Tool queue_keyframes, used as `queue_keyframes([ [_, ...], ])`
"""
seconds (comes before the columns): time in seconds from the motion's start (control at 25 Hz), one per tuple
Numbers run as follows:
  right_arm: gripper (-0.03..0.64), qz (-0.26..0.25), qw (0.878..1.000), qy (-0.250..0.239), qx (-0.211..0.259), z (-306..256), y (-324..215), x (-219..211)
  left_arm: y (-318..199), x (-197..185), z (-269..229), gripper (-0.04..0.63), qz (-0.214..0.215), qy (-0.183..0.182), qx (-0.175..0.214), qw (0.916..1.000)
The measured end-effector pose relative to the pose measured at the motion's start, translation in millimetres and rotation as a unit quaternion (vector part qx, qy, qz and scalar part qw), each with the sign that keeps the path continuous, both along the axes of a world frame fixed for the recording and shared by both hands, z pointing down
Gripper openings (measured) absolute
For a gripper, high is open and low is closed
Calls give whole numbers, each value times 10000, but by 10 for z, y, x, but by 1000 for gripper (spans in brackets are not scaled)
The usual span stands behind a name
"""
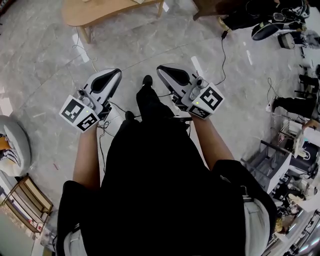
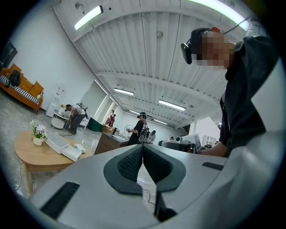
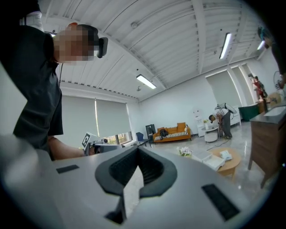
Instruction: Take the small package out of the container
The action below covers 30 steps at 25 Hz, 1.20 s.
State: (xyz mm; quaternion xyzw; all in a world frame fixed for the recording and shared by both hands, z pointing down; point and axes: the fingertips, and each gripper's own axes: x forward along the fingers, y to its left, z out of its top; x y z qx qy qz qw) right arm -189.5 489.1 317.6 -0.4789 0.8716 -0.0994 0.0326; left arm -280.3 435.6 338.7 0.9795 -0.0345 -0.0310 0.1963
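Note:
I stand on a grey marble floor and hold both grippers level at waist height. In the head view my left gripper (image 1: 114,74) is left of my shoe and my right gripper (image 1: 164,70) is right of it. The black pads of the left gripper (image 2: 142,147) meet at the tip with nothing between them. The right gripper (image 3: 137,150) is shut too and holds nothing. A low wooden table (image 2: 31,156) ahead carries white boxes (image 2: 65,147) and a small flower pot (image 2: 38,134); the same white boxes (image 3: 210,160) show in the right gripper view. I cannot make out a small package.
The wooden table (image 1: 100,10) lies at the top of the head view. Cables (image 1: 223,50) run over the floor. A grey cart (image 1: 272,165) and clutter fill the right side, a wooden rack (image 1: 27,200) the lower left. Other people (image 2: 140,127) stand farther off, near an orange sofa (image 3: 172,132).

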Motion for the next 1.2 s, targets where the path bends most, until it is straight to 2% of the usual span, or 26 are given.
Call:
queue_keyframes([
  [0.16,11,-69,10000,31,15,122,-439,352,-447,358,132,18,-87,-106,-159,9998],
  [0.4,11,-182,9997,1,187,-17,-1167,1085,-1104,1132,-34,18,24,-261,26,9997],
  [0.68,11,-306,9992,-38,265,-45,-1894,1869,-1879,1811,-91,18,-204,-363,47,9991],
  [0.92,11,-432,9987,-119,244,25,-2426,2317,-2392,2235,-72,18,-365,-377,-14,9986],
  [1.2,11,-552,9984,-157,9,287,-3085,2553,-3036,2553,100,18,-399,-346,-134,9985],
])
